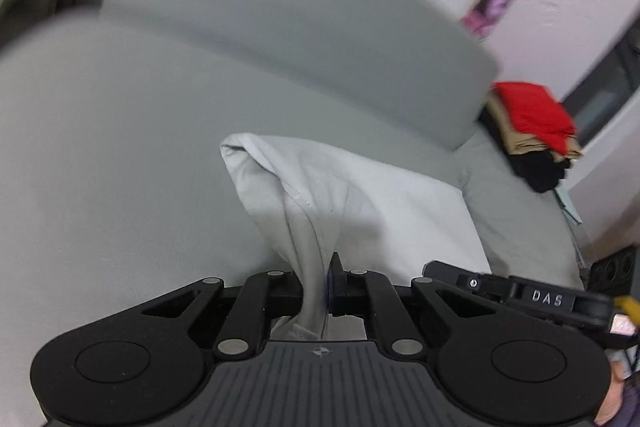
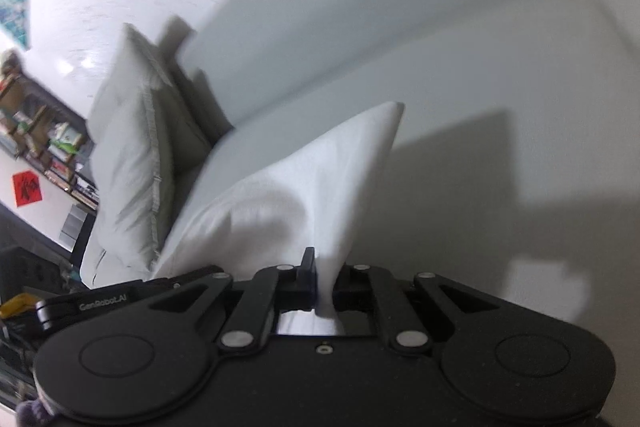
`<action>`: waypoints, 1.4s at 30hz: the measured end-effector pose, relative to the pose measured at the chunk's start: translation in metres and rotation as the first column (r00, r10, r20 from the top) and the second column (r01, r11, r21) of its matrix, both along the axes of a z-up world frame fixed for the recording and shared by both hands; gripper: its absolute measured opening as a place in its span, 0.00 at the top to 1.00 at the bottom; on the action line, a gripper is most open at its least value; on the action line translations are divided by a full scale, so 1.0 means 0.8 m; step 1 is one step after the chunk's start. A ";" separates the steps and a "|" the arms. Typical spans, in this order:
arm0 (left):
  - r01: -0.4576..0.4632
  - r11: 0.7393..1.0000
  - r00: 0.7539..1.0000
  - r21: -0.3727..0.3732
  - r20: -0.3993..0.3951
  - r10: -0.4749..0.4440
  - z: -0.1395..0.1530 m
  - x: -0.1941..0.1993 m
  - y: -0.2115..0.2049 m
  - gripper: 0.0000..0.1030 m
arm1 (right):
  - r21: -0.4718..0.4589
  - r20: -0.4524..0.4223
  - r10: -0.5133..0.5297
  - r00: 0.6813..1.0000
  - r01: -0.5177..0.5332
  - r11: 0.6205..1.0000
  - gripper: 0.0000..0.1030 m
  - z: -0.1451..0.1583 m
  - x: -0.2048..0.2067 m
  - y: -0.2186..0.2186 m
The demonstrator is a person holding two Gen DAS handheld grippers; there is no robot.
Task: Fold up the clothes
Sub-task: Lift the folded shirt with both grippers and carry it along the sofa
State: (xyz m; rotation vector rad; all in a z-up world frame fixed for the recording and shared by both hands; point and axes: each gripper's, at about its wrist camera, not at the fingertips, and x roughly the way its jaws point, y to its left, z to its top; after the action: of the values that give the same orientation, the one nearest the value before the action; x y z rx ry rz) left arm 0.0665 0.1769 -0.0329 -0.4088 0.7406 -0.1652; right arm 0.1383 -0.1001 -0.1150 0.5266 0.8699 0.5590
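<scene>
A white garment [image 1: 352,195] lies on the grey sofa seat [image 1: 100,187], partly lifted. My left gripper [image 1: 320,287] is shut on a bunched hemmed edge of it. The garment also shows in the right wrist view [image 2: 320,179], where my right gripper [image 2: 325,287] is shut on another pinched edge, cloth rising to a peak. The other gripper's body [image 1: 520,293] shows at right in the left wrist view, close beside.
A pile of folded clothes, red on top [image 1: 536,115], sits at the sofa's far end. The sofa backrest [image 1: 280,7] runs behind. A pale cushion [image 2: 132,163] leans at the other end. Shelves [image 2: 40,135] stand against the wall.
</scene>
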 end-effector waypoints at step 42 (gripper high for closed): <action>0.586 0.808 0.803 0.064 0.089 -0.590 0.048 0.046 -0.465 0.94 | -0.103 0.145 -0.548 0.824 0.563 0.820 0.94 0.115 -0.207 -0.442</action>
State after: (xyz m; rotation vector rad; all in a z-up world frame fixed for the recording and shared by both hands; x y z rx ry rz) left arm 0.1031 -0.1951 0.0051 -0.1209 0.7466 -0.7595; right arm -0.0275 -0.4540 -0.0229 0.5835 0.6016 -0.0167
